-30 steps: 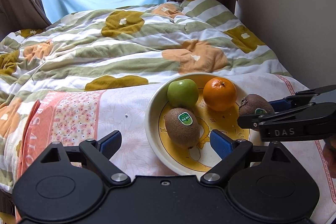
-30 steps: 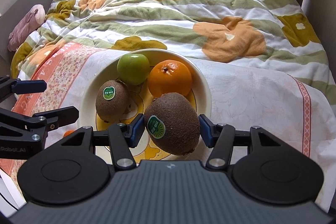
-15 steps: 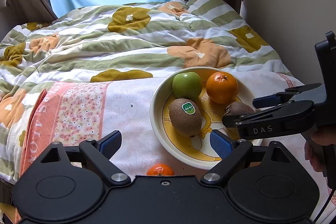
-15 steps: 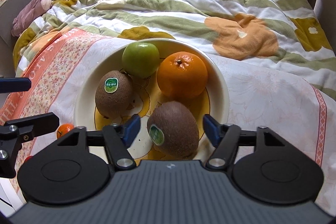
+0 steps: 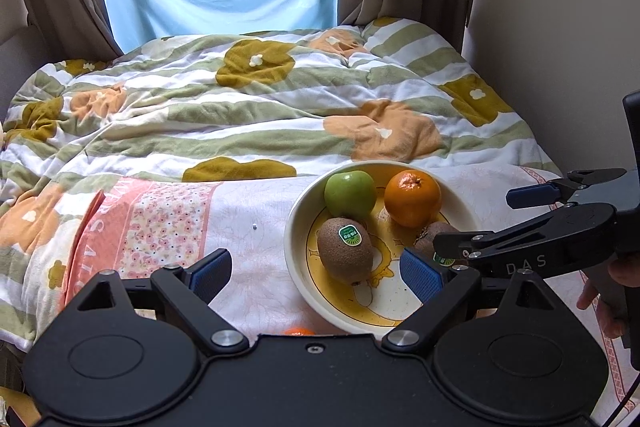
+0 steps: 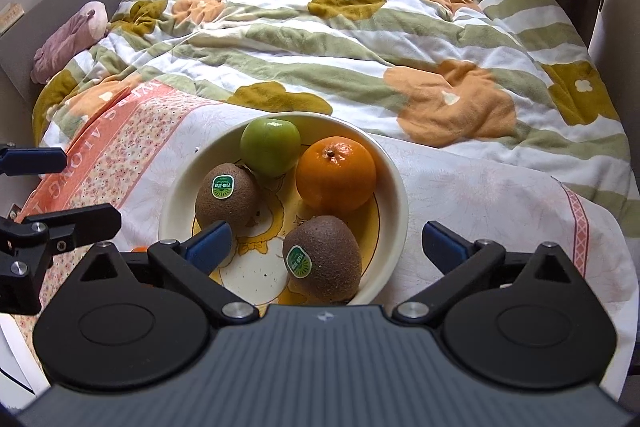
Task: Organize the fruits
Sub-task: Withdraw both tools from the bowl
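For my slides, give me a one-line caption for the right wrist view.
Open right gripper above a bowl holding two kiwis, a green apple and an orange.

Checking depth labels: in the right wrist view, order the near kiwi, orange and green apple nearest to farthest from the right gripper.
1. Near kiwi: front of the bowl, just ahead of the open right gripper, untouched by its fingers.
2. Orange: mid-bowl, right side.
3. Green apple: at the far rim.
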`<move>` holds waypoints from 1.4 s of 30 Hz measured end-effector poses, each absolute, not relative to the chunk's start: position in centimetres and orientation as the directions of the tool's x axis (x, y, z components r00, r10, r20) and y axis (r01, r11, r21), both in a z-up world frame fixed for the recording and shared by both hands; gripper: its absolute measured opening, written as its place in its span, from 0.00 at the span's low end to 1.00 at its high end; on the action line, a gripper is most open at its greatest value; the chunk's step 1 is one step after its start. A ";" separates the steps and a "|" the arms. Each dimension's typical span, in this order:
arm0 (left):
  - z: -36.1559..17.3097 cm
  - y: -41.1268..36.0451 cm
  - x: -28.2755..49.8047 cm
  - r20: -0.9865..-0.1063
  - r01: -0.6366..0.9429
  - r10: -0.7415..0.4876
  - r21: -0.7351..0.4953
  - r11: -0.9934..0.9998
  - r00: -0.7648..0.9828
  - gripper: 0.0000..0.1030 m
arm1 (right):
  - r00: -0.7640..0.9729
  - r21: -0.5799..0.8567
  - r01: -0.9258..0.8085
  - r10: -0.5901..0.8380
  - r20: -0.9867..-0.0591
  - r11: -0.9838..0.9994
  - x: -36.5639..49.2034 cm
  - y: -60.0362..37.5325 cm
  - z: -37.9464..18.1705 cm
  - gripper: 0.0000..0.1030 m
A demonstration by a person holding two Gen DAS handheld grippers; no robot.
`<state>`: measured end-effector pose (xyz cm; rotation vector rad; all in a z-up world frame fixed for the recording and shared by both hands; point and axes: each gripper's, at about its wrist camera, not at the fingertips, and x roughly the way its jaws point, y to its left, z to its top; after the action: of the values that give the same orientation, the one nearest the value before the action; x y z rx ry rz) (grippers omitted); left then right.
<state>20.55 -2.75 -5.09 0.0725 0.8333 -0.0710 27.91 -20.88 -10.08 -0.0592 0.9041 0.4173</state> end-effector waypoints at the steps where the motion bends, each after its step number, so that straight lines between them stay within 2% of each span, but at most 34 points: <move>1: -4.8 -2.7 20.4 -0.738 0.086 -0.030 0.039 0.996 0.675 0.91 | 0.545 0.122 -0.381 0.329 -0.771 0.917 27.7 -20.9 -9.7 1.00; 13: -1.4 -2.0 16.2 -0.672 0.071 -0.031 0.032 0.997 0.740 0.91 | 0.616 0.119 -0.356 0.329 -0.716 0.927 23.1 -21.9 -4.7 1.00; 17: -0.4 -1.8 13.9 -0.630 0.091 -0.061 0.015 0.996 0.774 0.98 | 0.639 0.135 -0.323 0.321 -0.700 0.937 20.5 -22.0 -3.6 1.00; 23: 0.3 -1.1 10.4 -0.606 0.098 -0.063 0.025 0.995 0.793 0.99 | 0.684 0.175 -0.269 0.316 -0.658 0.947 16.1 -22.3 -2.4 1.00; 35: -0.8 -0.9 4.4 -0.599 0.194 -0.153 0.003 0.981 0.786 0.99 | 0.761 0.080 -0.167 0.180 -0.624 0.983 7.1 -22.3 -2.0 1.00; 42: -3.0 -3.1 3.5 -0.641 0.278 -0.232 -0.031 0.960 0.731 0.98 | 0.747 0.076 -0.123 0.143 -0.649 0.989 5.1 -23.6 -3.4 1.00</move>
<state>3.54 -3.14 -3.00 0.0691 0.6964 -0.2812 5.05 -23.57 -3.40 0.0294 0.7120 0.1452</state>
